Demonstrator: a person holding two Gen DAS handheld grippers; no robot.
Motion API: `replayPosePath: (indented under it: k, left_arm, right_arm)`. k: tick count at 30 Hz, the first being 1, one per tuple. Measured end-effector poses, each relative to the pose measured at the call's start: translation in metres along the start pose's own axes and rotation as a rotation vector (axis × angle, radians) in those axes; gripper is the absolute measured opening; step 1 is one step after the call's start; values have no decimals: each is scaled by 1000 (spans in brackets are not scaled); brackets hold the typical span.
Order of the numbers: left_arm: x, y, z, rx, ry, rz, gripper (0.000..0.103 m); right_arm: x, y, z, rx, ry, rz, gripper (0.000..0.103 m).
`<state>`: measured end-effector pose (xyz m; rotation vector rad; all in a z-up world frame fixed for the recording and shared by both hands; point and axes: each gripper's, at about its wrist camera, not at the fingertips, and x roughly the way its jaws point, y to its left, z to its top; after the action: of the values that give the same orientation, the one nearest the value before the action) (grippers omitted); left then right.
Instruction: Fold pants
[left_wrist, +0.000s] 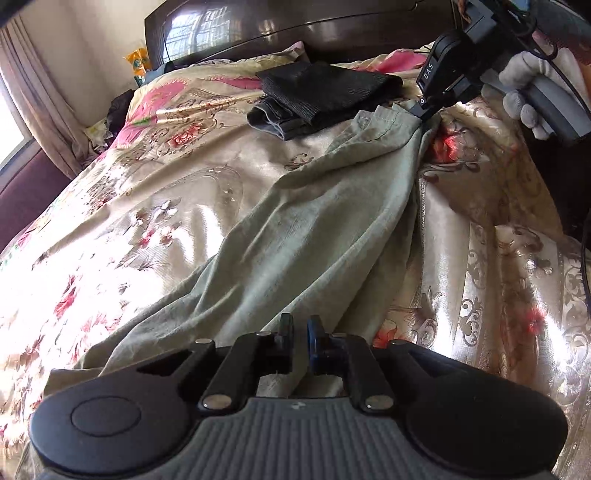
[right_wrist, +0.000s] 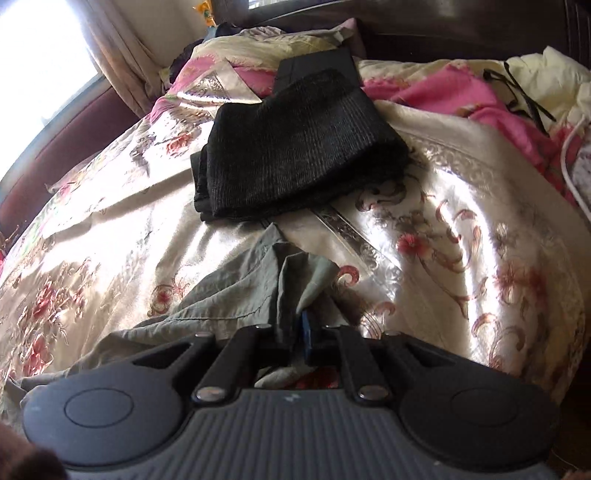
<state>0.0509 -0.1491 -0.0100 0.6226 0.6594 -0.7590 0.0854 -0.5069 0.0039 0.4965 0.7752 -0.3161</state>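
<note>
Olive-green pants (left_wrist: 314, 221) lie stretched across a shiny floral bedspread (left_wrist: 147, 206), running from near to far. My left gripper (left_wrist: 300, 326) sits at their near end with its fingers close together and a fold of the fabric between them. At the far end my right gripper (left_wrist: 424, 110), held by a gloved hand (left_wrist: 524, 107), pinches the waistband corner. In the right wrist view the gripper (right_wrist: 300, 325) is shut on bunched green fabric of the pants (right_wrist: 229, 306).
A stack of folded dark clothes (left_wrist: 325, 96) (right_wrist: 295, 147) lies just beyond the pants. Behind it is a dark wooden headboard (left_wrist: 295, 26). Pink bedding and a white cable (right_wrist: 569, 147) lie at the right, curtains (left_wrist: 37, 92) at the left.
</note>
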Motion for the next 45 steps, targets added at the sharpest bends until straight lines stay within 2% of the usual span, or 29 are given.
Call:
replayPosePath:
  k: [2,4,6,7,9,11,13,15,17,19,23,25,27,29,33,34,37,38,40,45]
  left_arm:
    - [4,0,-6,6,33,-7,27]
    - [7,-3,-15,14,71,-23,27]
    - [2,-9,-24,28,63,-17,27]
    - [-1,-11,-25,32,58,-17,27]
    - [-7,-11,-27,23,41,-29,27]
    - [-11,-8,-26,9,24,-33,27]
    - [-13,-6,-25,-5,17,-29,28]
    - [-15,-5,-26,-12,20,-31,28]
    - [-16,-6,-30,-8,42,-46,28]
    - [-17,-10,-35,-10,65,-70,28]
    - [-30,-17,-41,-10,64,-84,28]
    - [-41,-14,-42,-28,59,-94,29]
    - [-54,-10,-45,-28,45,-68,29]
    - [-65,-1,-49,-39,36,-35,29]
    - [-77,30,-55,-83,17,73,31]
    - [-78,40,-57,-101,17,97,35]
    - [-72,65,-76,-162,52,179,37]
    - [-68,70,-85,-182,77,180,37]
    - [-61,73,-102,-223,129,128,37]
    - [-76,73,-117,-287,90,88,37]
  right_arm:
    - [1,-2,1,17,15,-55,10]
    - [-5,-6,3,12,-10,-82,10]
    - [-20,-3,0,-34,-56,-135,12]
    - [-27,3,-2,-78,-69,-121,12]
    - [-35,20,-8,-159,-56,-40,13]
    - [-33,37,-14,-196,-18,82,16]
    - [-19,53,-20,-227,50,189,18]
    - [4,67,-26,-243,126,235,19]
    - [26,74,-25,-254,166,198,19]
    - [44,72,-14,-229,154,119,18]
    - [57,62,21,-160,30,-29,19]
    - [48,72,25,-206,-23,-63,23]
    - [35,89,17,-301,-58,-51,26]
    - [22,112,3,-401,-53,31,31]
    - [17,174,-29,-534,37,299,35]
    - [19,192,-36,-556,74,369,35]
    - [38,246,-58,-576,224,582,35]
    - [44,265,-66,-588,263,628,35]
    - [57,294,-78,-626,314,681,35]
    - [87,346,-102,-682,474,739,35]
